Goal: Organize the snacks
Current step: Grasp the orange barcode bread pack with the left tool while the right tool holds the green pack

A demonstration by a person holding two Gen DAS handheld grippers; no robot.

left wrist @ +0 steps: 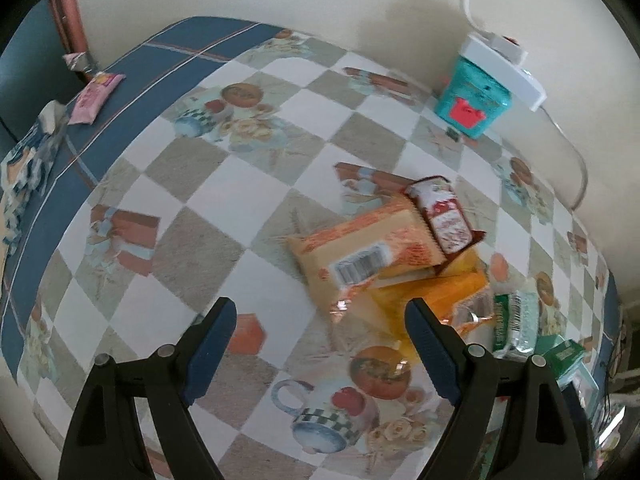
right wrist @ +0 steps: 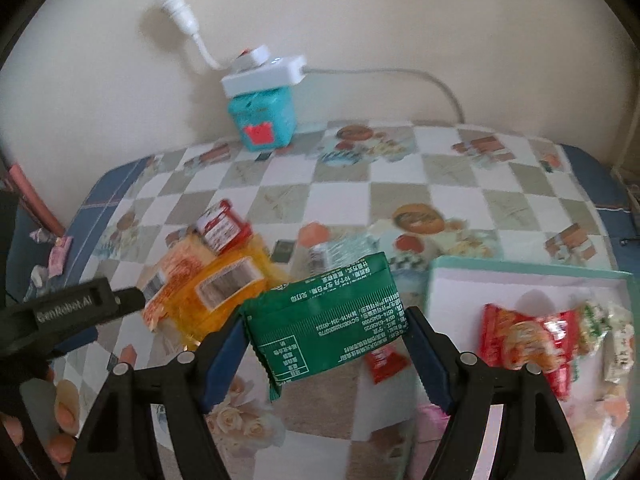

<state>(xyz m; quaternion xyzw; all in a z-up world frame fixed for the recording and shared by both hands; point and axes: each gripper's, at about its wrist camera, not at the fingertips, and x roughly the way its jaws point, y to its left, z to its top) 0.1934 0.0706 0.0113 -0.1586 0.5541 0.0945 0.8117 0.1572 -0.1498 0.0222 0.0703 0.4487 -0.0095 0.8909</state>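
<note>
My right gripper (right wrist: 326, 344), jaws wide, clamps a flat green foil snack packet (right wrist: 326, 320) above the checked tablecloth (right wrist: 400, 184); white tray (right wrist: 520, 280) at three o'clock. My left gripper (left wrist: 320, 340) gapes empty, orange wrappers (left wrist: 360, 248) at one o'clock.

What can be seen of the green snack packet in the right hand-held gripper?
The green snack packet is a flat foil-like pouch with white printed text, a small table panel and serrated sealed ends. It is clamped between the blue pads of the right hand-held gripper, lifted clear of the checked tablecloth and tilted, its lower-left corner hanging down. Its printing reads upside down. It sits between the orange and yellow packets and the tray; only the pads touch it.
</note>
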